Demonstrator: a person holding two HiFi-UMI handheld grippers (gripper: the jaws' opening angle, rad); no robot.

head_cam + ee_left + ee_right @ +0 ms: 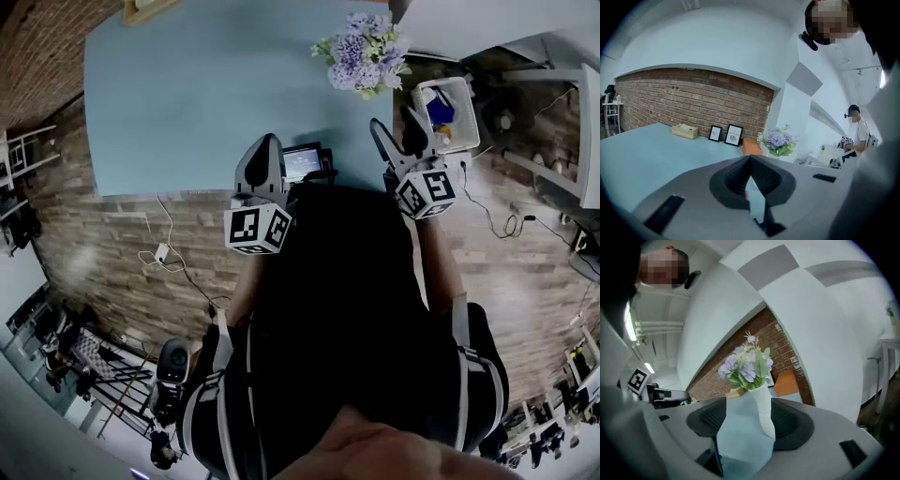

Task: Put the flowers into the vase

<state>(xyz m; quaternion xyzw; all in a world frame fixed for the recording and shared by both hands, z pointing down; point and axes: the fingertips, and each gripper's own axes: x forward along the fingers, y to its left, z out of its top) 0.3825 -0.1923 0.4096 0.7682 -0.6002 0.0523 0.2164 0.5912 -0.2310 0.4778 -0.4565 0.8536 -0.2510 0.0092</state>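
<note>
Closed and empty, the left gripper (750, 158) is pointing across the table (187, 94), its two ribbed pads meeting at their tips with nothing caught between them. In the head view it is hanging over the table's near edge, just beside a small screen (302, 162). To its right, the right gripper (750, 417) is standing with its jaws wide apart and gripping nothing. The flowers (745, 366) and vase (763, 411) are showing through the gap between its jaws, but they are farther off and clear of both pads. The flowers, a lilac and green bunch, are already sitting upright in the white vase, which is standing at the far right end of the table, well apart from the left gripper and nearer the right one. In the left gripper view an orange box (751, 146) is lying just left of the bunch. Two frames (733, 135) are leaning against the brick wall (693, 101), and a tissue box (684, 131) is resting farther left along it. Off the table's right side, a white bin (466, 112) is holding something blue. A person (857, 133) is standing in the background at the right of the left gripper view.
</note>
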